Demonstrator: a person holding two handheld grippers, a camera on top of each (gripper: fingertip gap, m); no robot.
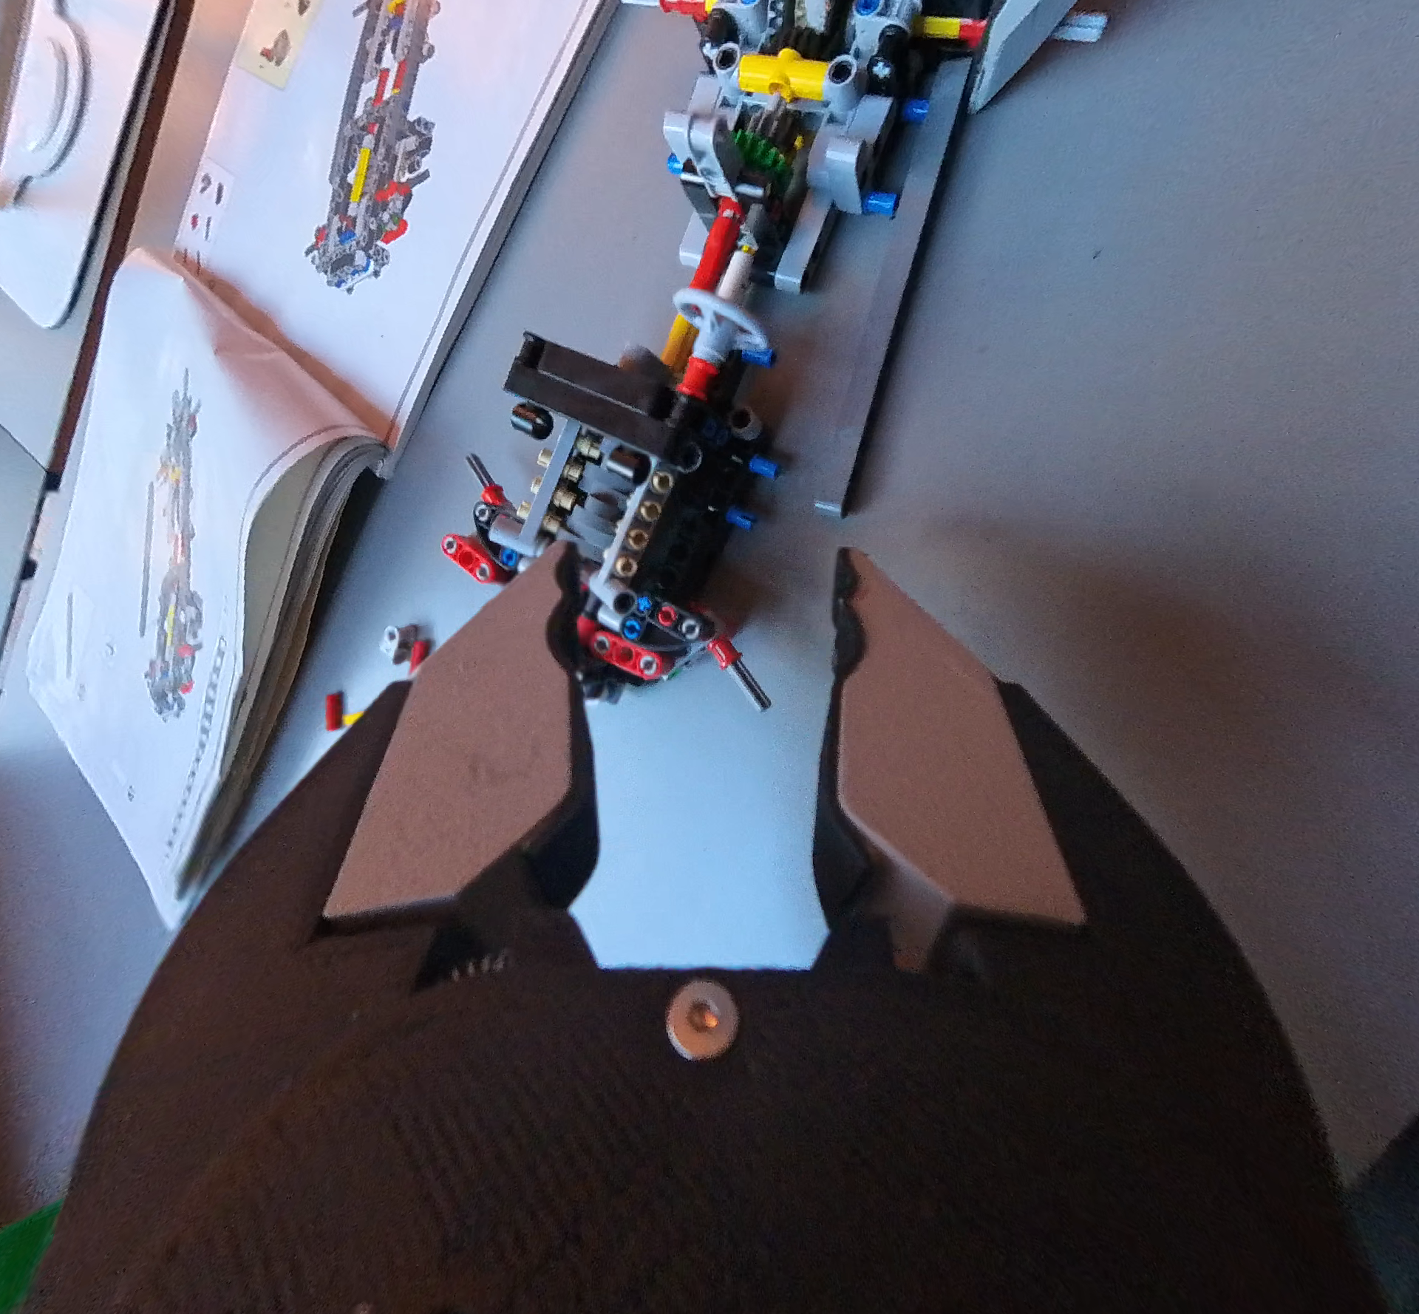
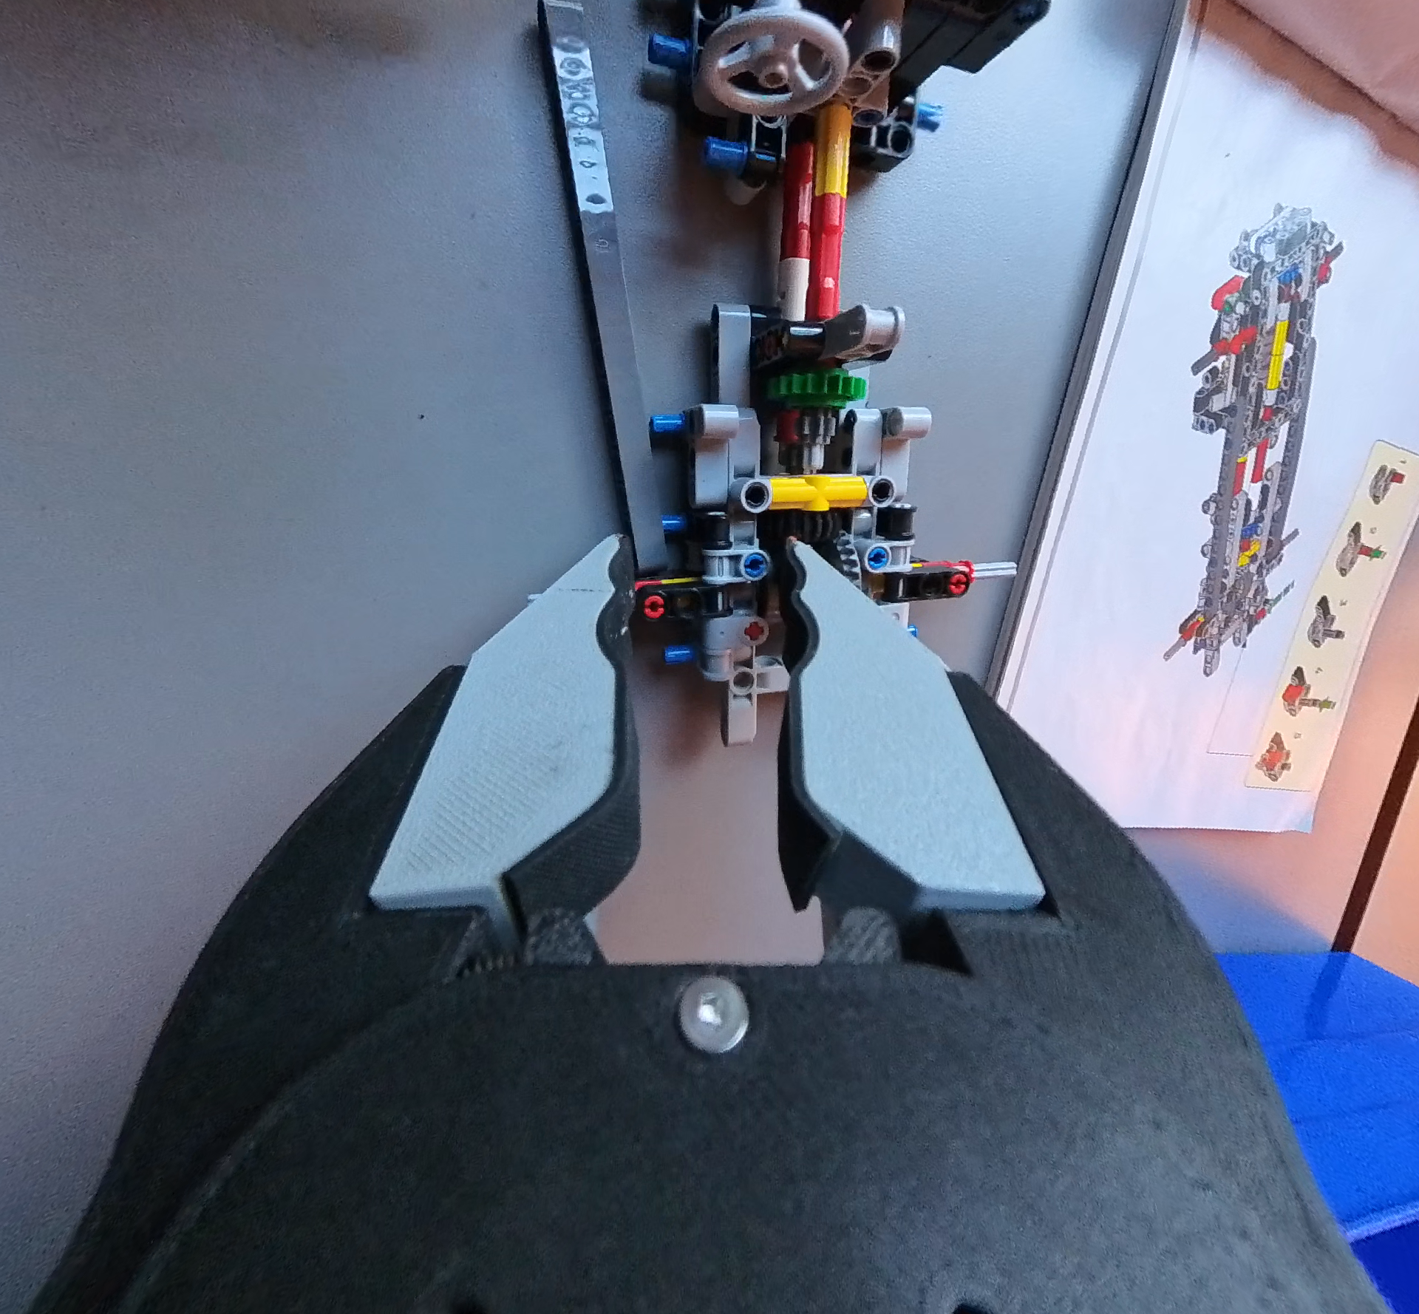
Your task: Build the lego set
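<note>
left wrist view | left gripper [image 1: 702, 563] wide open, empty, brick chassis [image 1: 653, 509] rear at its left fingertip | right gripper [image 2: 710, 563] clamps chassis front | loose pieces [image 1: 403, 644] left, unfitted

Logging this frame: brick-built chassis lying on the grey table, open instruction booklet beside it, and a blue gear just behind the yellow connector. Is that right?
One detail is off: the gear behind the yellow connector is green, not blue, as the right wrist view shows. The chassis does lie on the grey table, with the open instruction booklet beside it.
</note>
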